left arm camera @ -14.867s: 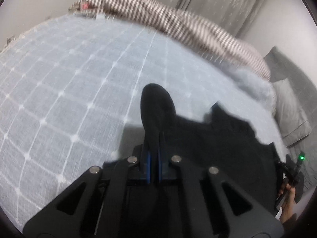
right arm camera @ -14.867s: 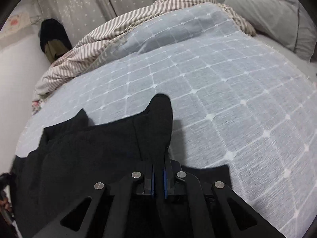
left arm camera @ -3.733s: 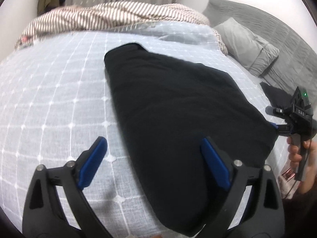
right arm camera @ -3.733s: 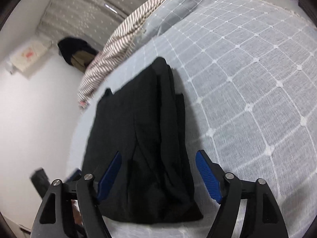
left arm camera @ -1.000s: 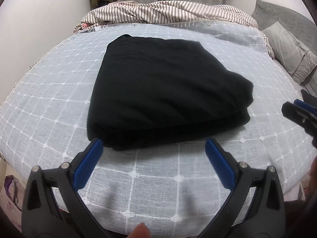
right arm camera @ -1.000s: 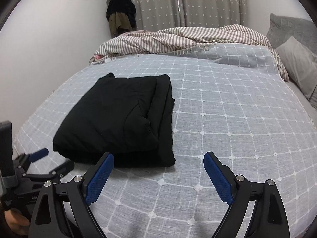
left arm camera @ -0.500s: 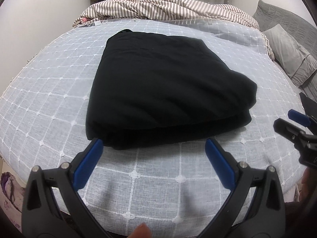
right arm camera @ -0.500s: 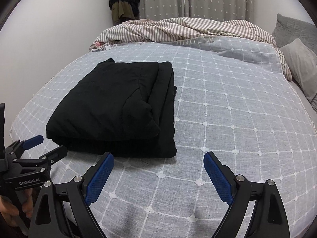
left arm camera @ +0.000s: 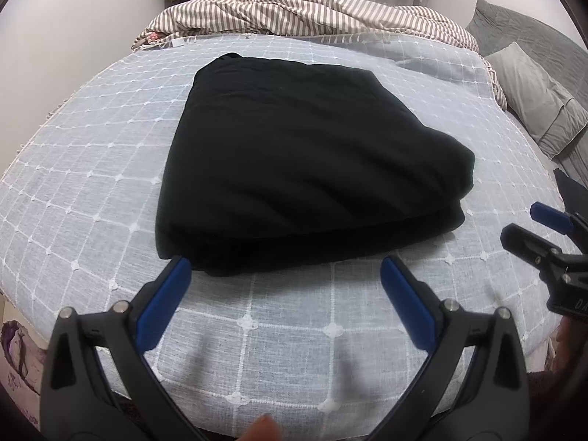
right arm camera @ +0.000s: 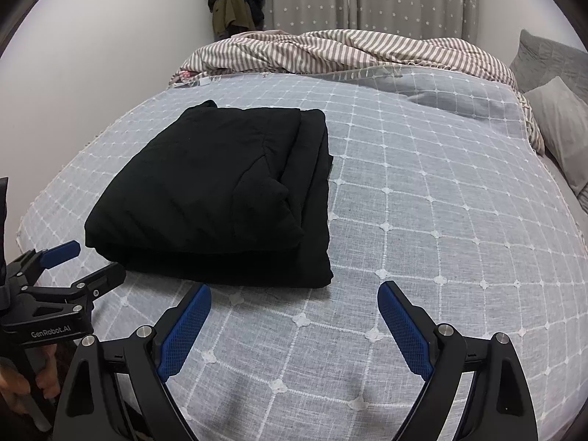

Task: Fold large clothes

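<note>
The left gripper [left arm camera: 284, 261] is spread wide and grips nothing; its left blue pad [left arm camera: 163, 299] sits at the near corner of the folded black garment [left arm camera: 305, 154], perhaps grazing it. The right gripper [right arm camera: 294, 290] is equally wide and empty, clear of the cloth. The garment lies folded on the white-gridded bedspread [right arm camera: 441, 202], at 11 o'clock in the right wrist view.

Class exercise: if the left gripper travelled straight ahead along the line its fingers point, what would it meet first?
Most likely the near edge of the folded black garment, which lies just beyond the open left gripper on the checked bedspread. If the line dips, it could brush the bedspread first; depth is unclear.
</note>
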{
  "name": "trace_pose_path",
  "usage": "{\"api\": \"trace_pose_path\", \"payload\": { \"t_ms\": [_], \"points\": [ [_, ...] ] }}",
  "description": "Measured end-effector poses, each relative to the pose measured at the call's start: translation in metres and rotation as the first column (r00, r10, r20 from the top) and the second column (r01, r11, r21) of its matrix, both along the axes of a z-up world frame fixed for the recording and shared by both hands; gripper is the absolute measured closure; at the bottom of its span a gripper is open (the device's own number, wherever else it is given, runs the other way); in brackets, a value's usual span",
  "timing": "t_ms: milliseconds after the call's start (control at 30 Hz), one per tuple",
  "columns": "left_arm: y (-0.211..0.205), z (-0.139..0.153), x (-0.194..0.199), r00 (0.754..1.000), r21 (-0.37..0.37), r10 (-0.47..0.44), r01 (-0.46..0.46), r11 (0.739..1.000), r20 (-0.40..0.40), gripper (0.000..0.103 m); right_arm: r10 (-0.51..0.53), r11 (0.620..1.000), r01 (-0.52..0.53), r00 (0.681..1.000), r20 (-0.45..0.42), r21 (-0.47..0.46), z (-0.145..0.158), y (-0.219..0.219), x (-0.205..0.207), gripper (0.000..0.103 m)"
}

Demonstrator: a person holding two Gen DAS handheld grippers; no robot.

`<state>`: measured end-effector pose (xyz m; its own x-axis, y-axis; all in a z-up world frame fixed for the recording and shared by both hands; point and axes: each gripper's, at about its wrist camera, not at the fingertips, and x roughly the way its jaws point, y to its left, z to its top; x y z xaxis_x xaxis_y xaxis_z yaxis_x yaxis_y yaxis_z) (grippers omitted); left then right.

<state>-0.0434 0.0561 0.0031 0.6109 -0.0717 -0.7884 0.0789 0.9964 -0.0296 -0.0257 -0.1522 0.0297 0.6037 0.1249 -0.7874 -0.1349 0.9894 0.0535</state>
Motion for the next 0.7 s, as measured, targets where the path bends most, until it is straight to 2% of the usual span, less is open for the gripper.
{"api": "trace_pose_path", "payload": {
  "t_ms": [700],
  "points": [
    [0.0002,-0.0014,0.0019,1.0,-0.008,0.005,-0.005,1.0,-0.003,0.001,-0.001,1.0,0.001,1.0,-0.006,-0.002,-0.0016,-0.0014,0.0002,0.01]
  ]
}}
